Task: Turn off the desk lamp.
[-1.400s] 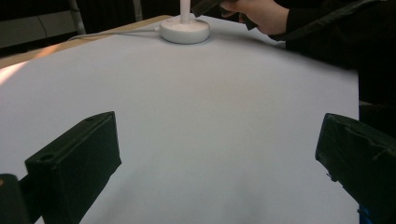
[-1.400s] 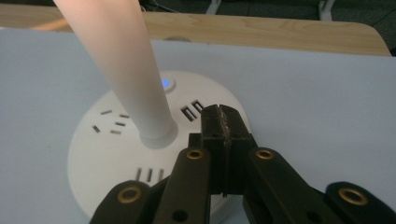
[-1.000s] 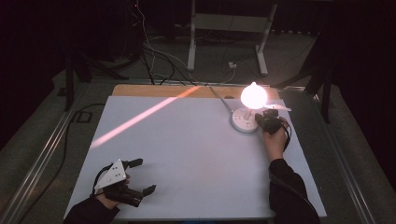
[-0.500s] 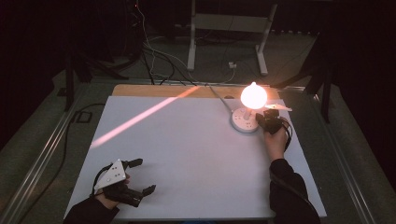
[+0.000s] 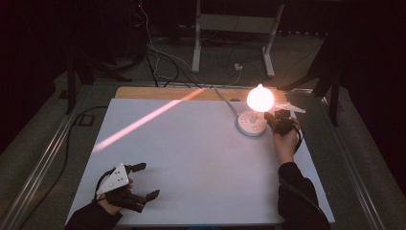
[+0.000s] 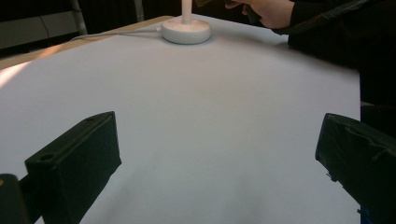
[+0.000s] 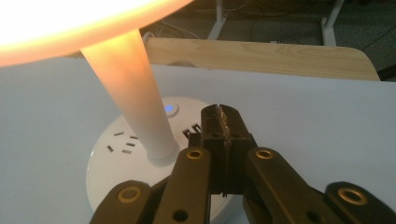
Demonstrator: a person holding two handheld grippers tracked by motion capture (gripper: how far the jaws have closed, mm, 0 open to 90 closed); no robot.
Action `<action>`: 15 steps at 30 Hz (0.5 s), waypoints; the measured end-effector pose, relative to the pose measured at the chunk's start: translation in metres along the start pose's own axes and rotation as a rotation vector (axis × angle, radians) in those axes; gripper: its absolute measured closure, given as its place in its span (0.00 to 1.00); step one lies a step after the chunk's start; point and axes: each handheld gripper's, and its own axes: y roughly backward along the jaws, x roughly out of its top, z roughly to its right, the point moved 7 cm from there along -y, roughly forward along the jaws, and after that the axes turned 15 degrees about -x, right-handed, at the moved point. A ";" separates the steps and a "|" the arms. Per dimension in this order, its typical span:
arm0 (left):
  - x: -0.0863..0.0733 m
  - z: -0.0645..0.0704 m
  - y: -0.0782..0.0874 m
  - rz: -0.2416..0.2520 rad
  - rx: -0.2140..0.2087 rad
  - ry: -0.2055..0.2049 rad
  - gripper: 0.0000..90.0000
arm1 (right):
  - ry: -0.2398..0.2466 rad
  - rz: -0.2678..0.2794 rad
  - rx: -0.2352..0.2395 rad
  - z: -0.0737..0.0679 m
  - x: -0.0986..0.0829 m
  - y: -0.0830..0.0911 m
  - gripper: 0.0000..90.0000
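Note:
A lit lamp glows on a round white base with sockets at the table's far right. In the right gripper view its stem rises from the base, where a small blue light shines. My right gripper is shut, jaws pressed together with nothing between them, its tip just over the base's right side. From above, that right gripper sits right beside the base. My left gripper rests open at the near left corner, jaws wide apart over bare white tabletop.
A white cable runs from the base off the far edge. A streak of orange light crosses the white table top. A wooden strip edges the far side. Dark floor, cables and a stand lie beyond.

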 end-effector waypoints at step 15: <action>0.000 0.000 0.000 -0.001 -0.001 0.001 0.01 | 0.012 -0.024 0.007 -0.003 -0.011 -0.009 1.00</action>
